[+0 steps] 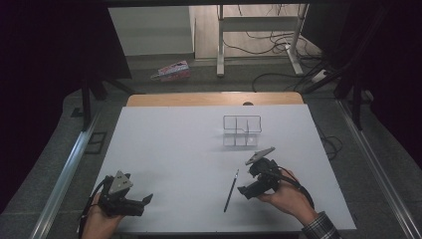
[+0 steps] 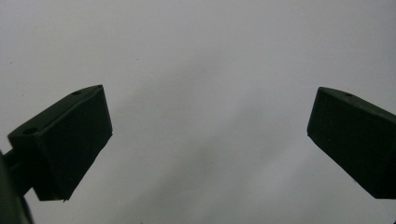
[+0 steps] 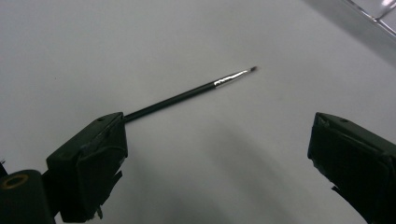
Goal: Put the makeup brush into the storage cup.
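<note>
I am holding my right gripper point(image 3: 215, 154), jaws apart, beside the thin paintbrush point(image 3: 187, 95); not yet grasped. Left gripper point(image 2: 208, 140) is idling, jaws apart.

brush point(image 3: 187, 95): glossy black handle, shiny metal ferrule | table point(image 1: 174, 149): matt white

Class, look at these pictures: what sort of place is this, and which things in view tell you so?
Probably a lab or workshop set up for recording: a white table with only a thin brush and a clear divided box, dark curtains at the sides, and loose cables on the floor.
</note>
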